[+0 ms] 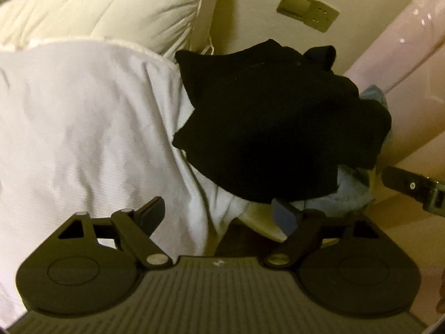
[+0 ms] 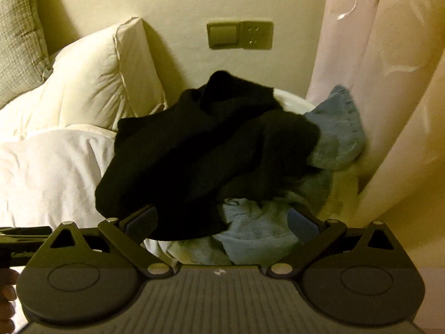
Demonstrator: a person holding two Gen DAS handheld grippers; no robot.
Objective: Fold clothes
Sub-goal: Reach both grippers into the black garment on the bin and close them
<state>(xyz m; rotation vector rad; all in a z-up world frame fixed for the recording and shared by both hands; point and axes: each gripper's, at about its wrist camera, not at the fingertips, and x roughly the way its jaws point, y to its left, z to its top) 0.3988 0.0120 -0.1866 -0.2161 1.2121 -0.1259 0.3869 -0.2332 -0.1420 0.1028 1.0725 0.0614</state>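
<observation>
I see a heap of clothes (image 2: 211, 150) directly ahead, between the bedding on the left and a curtain (image 2: 370, 64) on the right. One garment (image 2: 194, 153) lies on top of the heap; a second garment (image 2: 336, 130) lies under it and extends out to the right and front. The heap sits in a basin (image 2: 292, 98) whose rim shows behind it. A quilt (image 2: 47, 172) lies left of the heap, with a pillow (image 2: 91, 83) behind it. A wall switch panel (image 2: 239, 34) is behind, above the heap.
</observation>
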